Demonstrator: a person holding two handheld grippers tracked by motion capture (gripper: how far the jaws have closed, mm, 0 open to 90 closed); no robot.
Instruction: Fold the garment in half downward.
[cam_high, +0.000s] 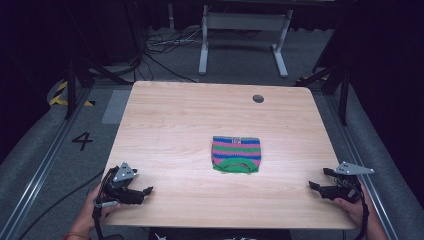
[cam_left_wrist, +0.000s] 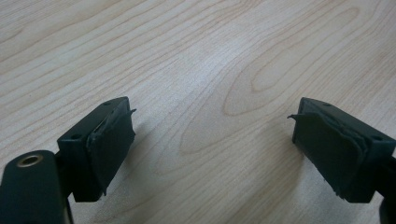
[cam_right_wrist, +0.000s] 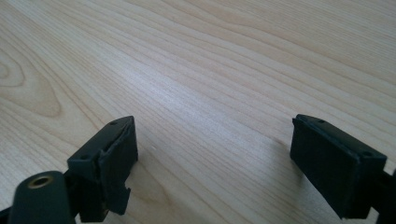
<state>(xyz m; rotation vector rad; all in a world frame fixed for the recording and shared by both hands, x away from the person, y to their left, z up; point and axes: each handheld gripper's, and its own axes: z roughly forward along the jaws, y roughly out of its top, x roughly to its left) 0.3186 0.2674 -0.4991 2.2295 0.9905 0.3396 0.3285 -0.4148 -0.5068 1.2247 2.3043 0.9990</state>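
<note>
A light wooden table (cam_high: 165, 130) with a smooth, pale grain and rounded far corners is seen from above. Near its middle, slightly right of centre, lies a small knitted garment (cam_high: 236, 154), folded flat into a rough rectangle. Its soft ribbed surface carries horizontal stripes of pink, green and blue, with a green hem curving along the near edge. A small label sits at its far edge, too small to read. A round dark hole (cam_high: 258, 98) pierces the tabletop near the far right corner.

The left gripper (cam_high: 143, 193) rests at the near left corner of the table, held in a hand (cam_high: 90, 210) and pointing inward. Its two black, blocky jaws stand wide apart with nothing between them; in the left gripper view, rough-edged dark pads (cam_left_wrist: 109, 149) face each other over bare wood. The right gripper (cam_high: 315, 187) sits at the near right edge, also hand-held, its jaws likewise spread and empty.

Both grippers are well apart from the garment, with bare wood on every side of it. Beyond the table, grey carpet (cam_high: 40, 150), loose black cables (cam_high: 165, 47) and a white metal frame (cam_high: 245, 40) occupy the floor.
</note>
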